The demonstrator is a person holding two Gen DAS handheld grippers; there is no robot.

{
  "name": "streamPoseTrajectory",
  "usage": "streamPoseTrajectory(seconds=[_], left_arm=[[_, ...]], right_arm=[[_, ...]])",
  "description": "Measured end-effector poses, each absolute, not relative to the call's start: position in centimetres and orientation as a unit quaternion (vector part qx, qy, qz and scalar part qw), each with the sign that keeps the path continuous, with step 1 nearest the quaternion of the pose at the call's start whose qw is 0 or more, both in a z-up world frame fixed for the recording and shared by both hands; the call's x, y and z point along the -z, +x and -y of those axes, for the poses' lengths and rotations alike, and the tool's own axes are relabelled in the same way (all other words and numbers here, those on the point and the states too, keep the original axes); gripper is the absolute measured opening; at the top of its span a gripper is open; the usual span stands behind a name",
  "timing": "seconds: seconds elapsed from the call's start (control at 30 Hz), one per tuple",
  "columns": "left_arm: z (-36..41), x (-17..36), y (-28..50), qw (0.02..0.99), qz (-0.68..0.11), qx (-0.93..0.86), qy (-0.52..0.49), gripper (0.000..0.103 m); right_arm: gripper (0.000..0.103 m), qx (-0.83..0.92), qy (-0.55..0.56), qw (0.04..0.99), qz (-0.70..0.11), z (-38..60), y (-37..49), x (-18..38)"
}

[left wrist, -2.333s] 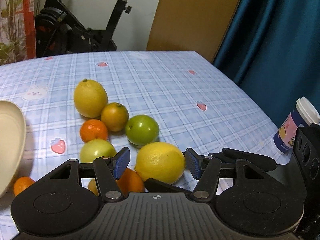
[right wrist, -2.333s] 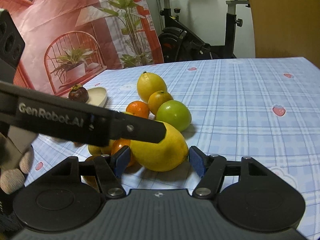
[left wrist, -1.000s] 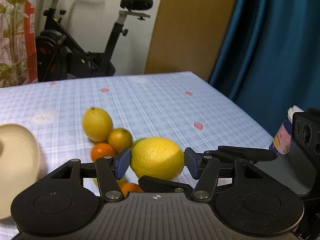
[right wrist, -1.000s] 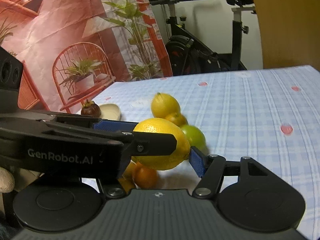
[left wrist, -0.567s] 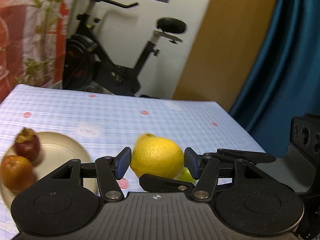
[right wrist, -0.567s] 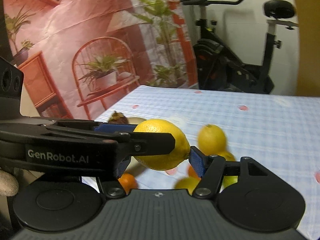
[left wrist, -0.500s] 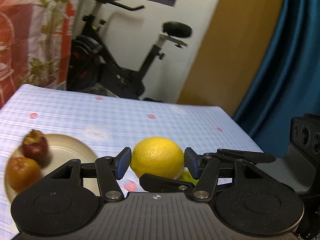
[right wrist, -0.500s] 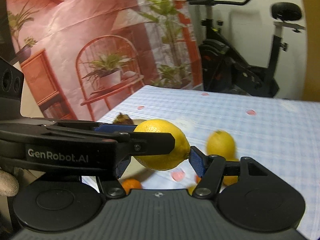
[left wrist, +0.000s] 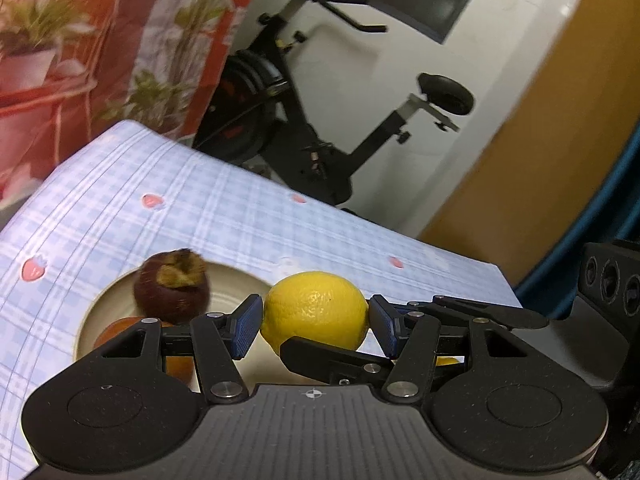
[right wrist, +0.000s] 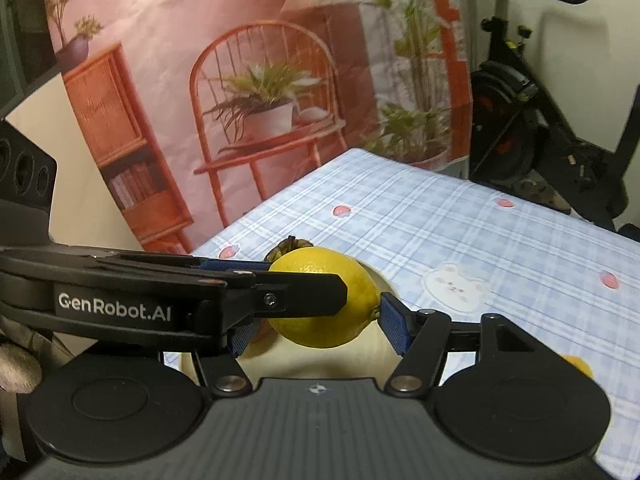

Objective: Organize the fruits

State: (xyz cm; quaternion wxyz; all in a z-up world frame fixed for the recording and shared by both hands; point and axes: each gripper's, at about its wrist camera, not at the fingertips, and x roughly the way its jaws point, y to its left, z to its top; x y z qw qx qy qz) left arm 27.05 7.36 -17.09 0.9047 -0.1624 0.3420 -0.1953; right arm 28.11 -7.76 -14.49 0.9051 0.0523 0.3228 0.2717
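A yellow lemon [left wrist: 316, 308] hangs in the air between both grippers. My left gripper [left wrist: 315, 328] is shut on it, blue pads pressed to its two sides. My right gripper [right wrist: 316, 334] is shut on the same lemon [right wrist: 320, 304]; its right pad touches the lemon's pointed end, and its left pad is mostly hidden behind the left gripper's black finger. The lemon is over a cream plate [left wrist: 90, 320] that holds a dark mangosteen [left wrist: 172, 288] and a reddish-orange fruit [left wrist: 120, 326]. In the right wrist view the plate [right wrist: 320, 364] shows below the lemon.
The table wears a blue checked cloth [right wrist: 460, 232] with strawberry prints. A yellow fruit [right wrist: 576, 366] lies at the right on the cloth. An exercise bike [left wrist: 300, 120] and a printed wall hanging [right wrist: 240, 80] stand beyond the table's far edge. A gloved hand [right wrist: 16, 364] shows at the left.
Both grippers have carried the lemon sideways, away from the fruit pile and over the plate. The pile has slid out of view, and both views have rolled.
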Motion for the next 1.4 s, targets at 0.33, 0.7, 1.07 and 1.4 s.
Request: streamPoseTrajectory(seconds=[0.33, 0.7, 1.07, 1.4], left_arm=[[-7.9, 18.9, 29.3, 0.908, -0.353, 0.159, -0.162, 0.059], [-7.6, 19.1, 29.1, 0.915, -0.344, 0.151, -0.145, 0.058], [-7.8, 19.0, 28.5, 0.919, -0.343, 0.133, -0.144, 0.058], [-7.2, 17.3, 27.0, 0.927, -0.332, 0.124, -0.122, 0.058]], right_arm=[[0.066, -0.277, 0.037, 0.894, -0.352, 5.8, 31.6, 17.2], [0.062, -0.269, 0.029, 0.891, -0.363, 5.4, 33.1, 18.2], [0.062, -0.241, -0.029, 0.908, -0.342, 5.0, 32.9, 18.5], [0.064, -0.229, -0.031, 0.915, -0.332, 6.2, 31.0, 17.2]])
